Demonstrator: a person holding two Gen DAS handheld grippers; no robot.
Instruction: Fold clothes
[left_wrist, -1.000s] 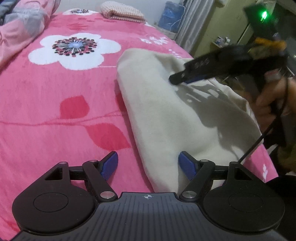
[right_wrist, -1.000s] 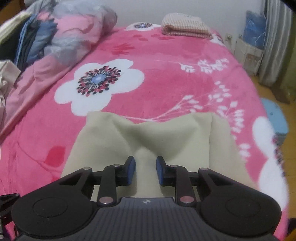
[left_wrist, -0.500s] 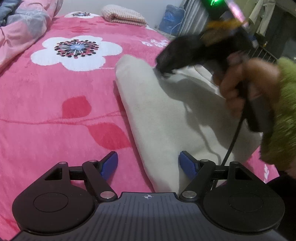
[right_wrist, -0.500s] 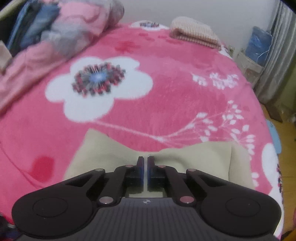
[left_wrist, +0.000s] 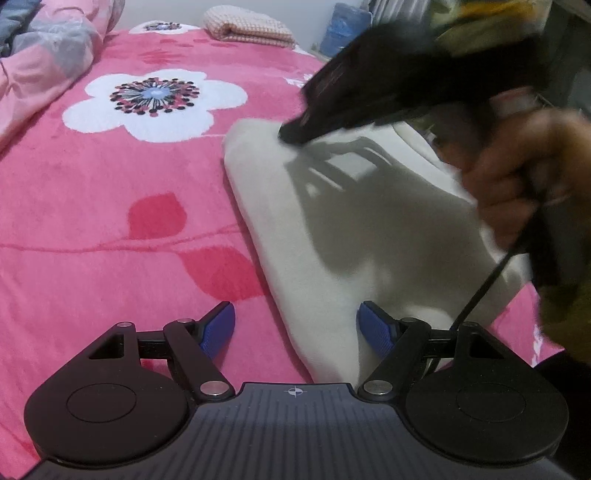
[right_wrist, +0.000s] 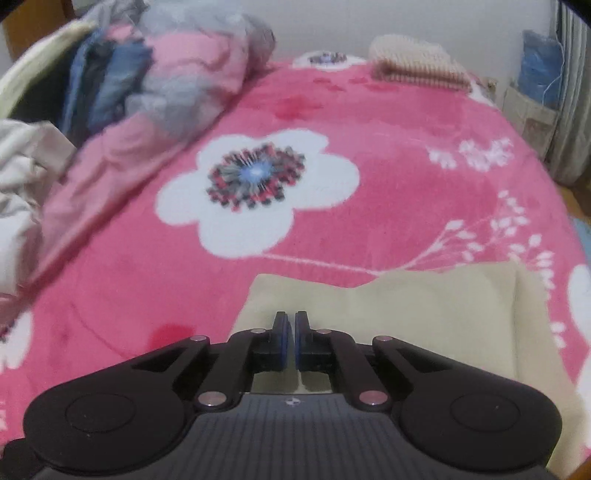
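**A:** Two grippers in play, and only one is doing anything. The left gripper (left_wrist: 295, 325) has its blue pads spread wide over the near edge of the cream garment (left_wrist: 332, 229), with nothing pinched between them.

**B:** And the right one?

**A:** The right gripper (right_wrist: 290, 332) is clamped nearly all the way, its pads almost meeting. From the left wrist view its tip (left_wrist: 291, 134) is down at the far corner of the cloth, and the fabric rises toward it there. Looks like it has a pinch of the garment, though the fold between the pads is too thin to make out from its own camera.

**B:** Where's the garment sitting?

**A:** Flat on the pink floral blanket (left_wrist: 110, 221), toward the right side of the bed, just this side of the big white flower (left_wrist: 155, 103). A person's hand (left_wrist: 524, 177) is wrapped around the right gripper's handle.

**B:** Anything else on the bed?

**A:** Folded checked cloth (left_wrist: 247, 27) at the far end, rumpled bedding (right_wrist: 166, 92) piled along the left.
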